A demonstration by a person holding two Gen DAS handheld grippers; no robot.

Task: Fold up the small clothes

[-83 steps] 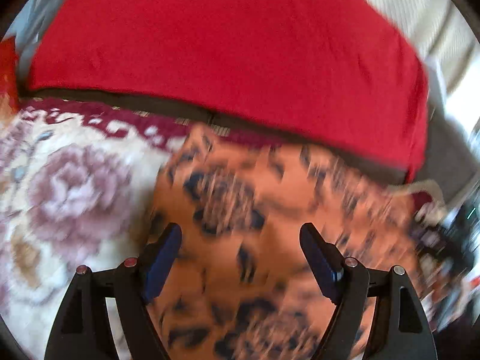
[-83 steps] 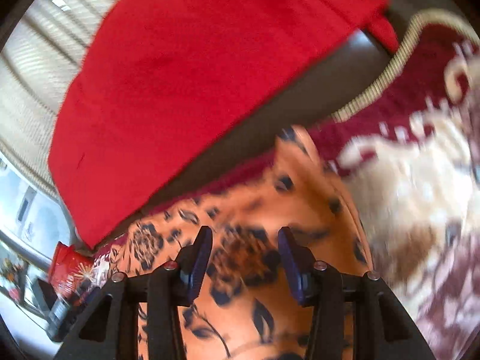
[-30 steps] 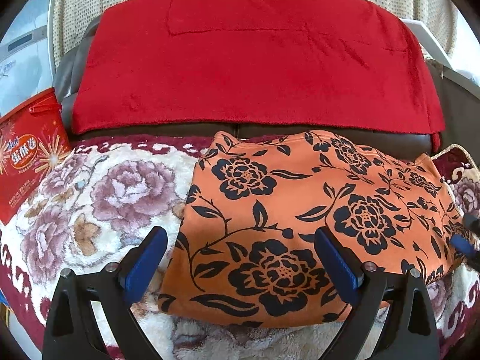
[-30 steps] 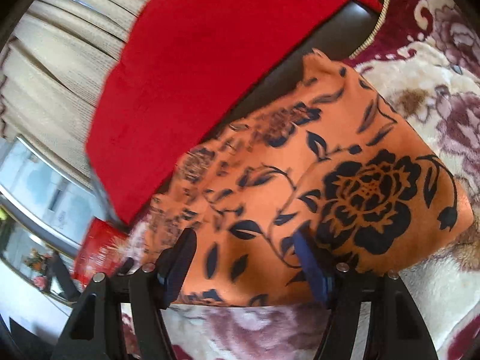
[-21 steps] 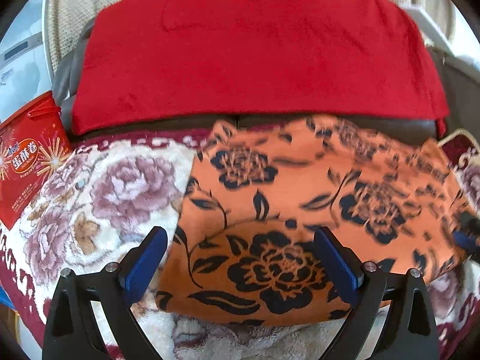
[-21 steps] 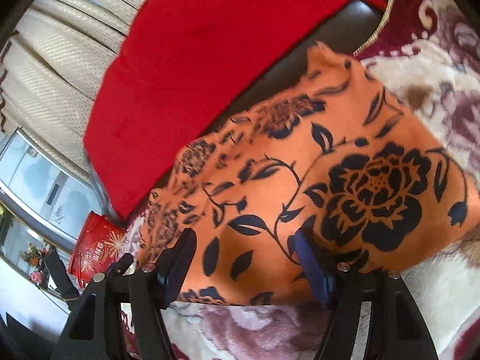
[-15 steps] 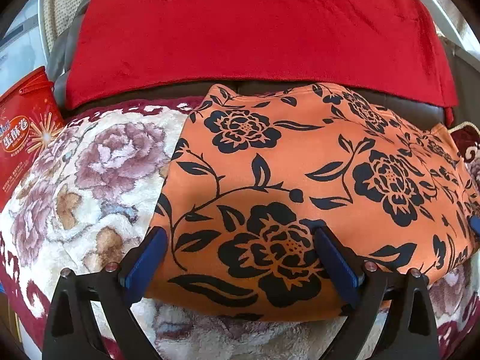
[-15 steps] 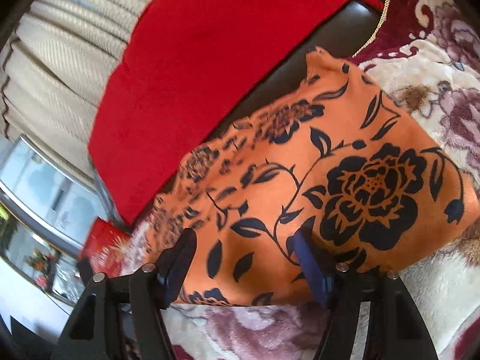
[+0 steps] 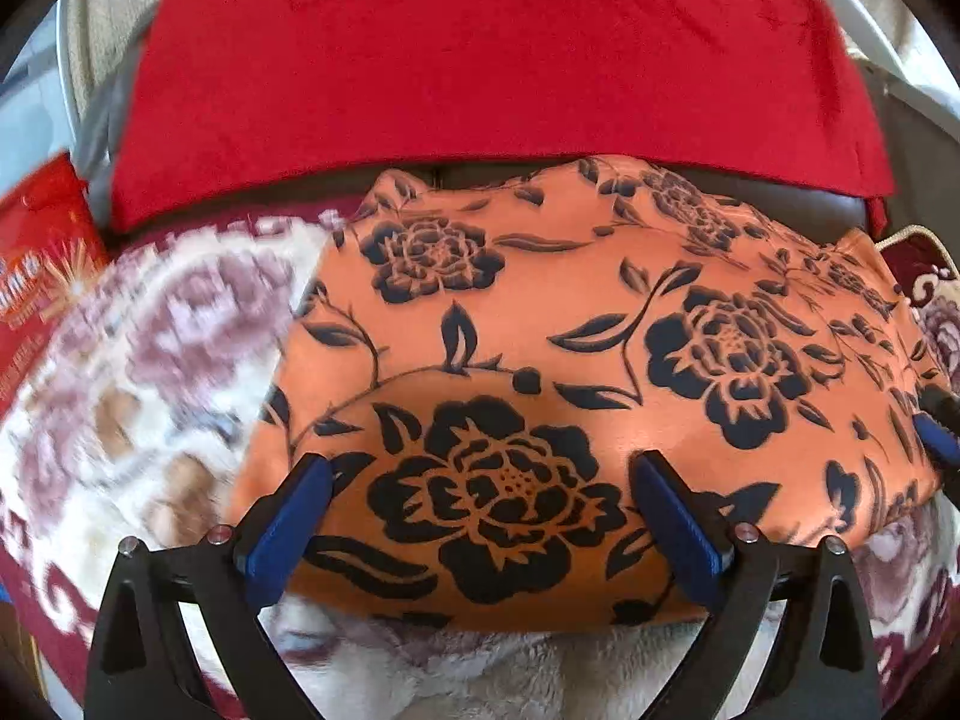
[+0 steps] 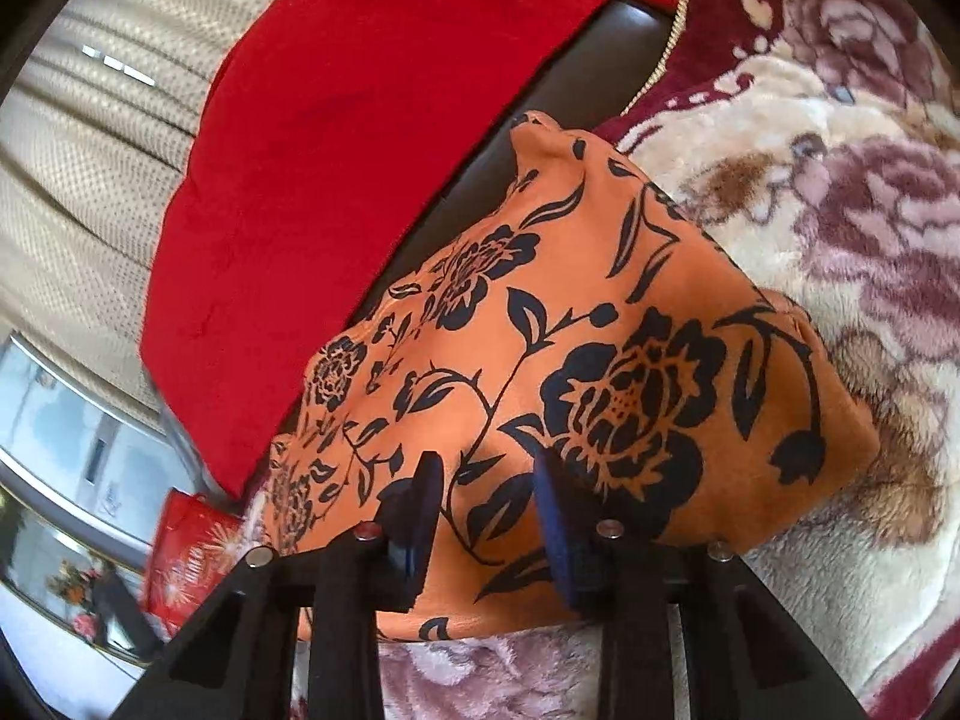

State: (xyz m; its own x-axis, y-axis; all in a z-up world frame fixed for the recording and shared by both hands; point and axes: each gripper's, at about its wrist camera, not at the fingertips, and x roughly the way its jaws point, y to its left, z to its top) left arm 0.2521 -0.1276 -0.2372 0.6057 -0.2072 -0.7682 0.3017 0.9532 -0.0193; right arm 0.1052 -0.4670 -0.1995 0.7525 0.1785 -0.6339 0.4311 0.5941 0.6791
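An orange garment with a black flower print (image 9: 540,372) lies folded flat on a plush floral blanket (image 9: 150,372). It also shows in the right wrist view (image 10: 588,360). My left gripper (image 9: 480,498) is open wide, its fingers over the garment's near edge. My right gripper (image 10: 489,498) is open with a narrower gap, its fingers over the garment's near edge at the right end. A blue finger of the right gripper (image 9: 936,438) shows at the right edge of the left wrist view.
A red cloth (image 9: 492,60) hangs over the dark sofa back (image 9: 810,210) behind the garment. A red printed box (image 9: 36,276) stands at the left. Beige curtains (image 10: 90,138) and a window are behind the sofa.
Both grippers have moved closer to the garment's near edge. The right gripper's fingers have narrowed their gap. The garment has stayed in place.
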